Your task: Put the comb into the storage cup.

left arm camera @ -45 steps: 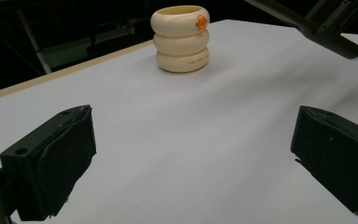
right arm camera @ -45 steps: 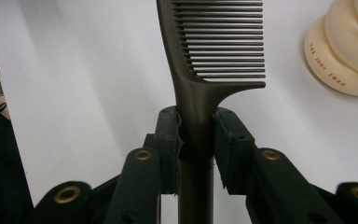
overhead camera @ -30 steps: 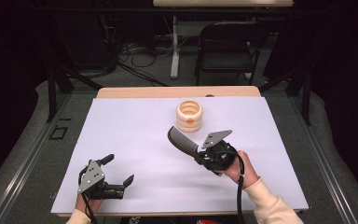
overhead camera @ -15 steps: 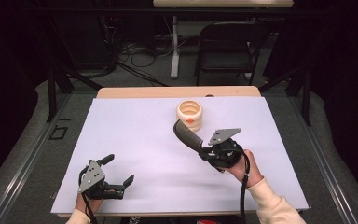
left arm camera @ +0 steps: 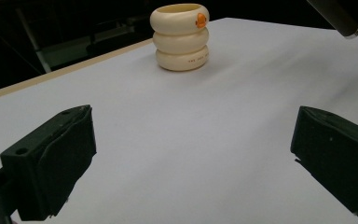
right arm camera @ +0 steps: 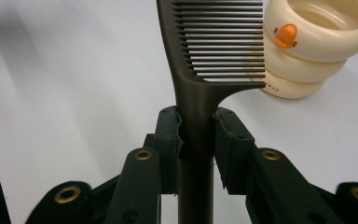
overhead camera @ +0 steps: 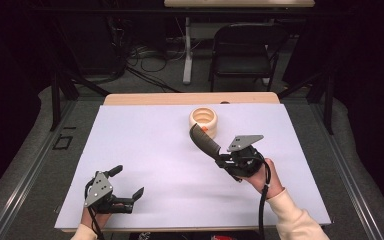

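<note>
While the right gripper point(right arm camera: 196, 135) clamps a dark comb point(right arm camera: 214, 51) by its handle, the left gripper point(overhead camera: 125, 187) rests wide open, holding nothing.
Comb hovers above the white table point(overhead camera: 145, 145), just beside a cream ringed holder point(overhead camera: 204, 120).

A table point(overhead camera: 130, 99) with a pale wooden top is seen, its far edge strip left bare. Most of the top is covered by a white sheet point(overhead camera: 145, 150), laid flat up to the near edge. One cream ribbed container point(overhead camera: 204, 121), open-topped with an orange mark on its side, is stood upright on the sheet toward the far middle. The container point(left arm camera: 180, 36) is stacked in three rounded rings.
</note>
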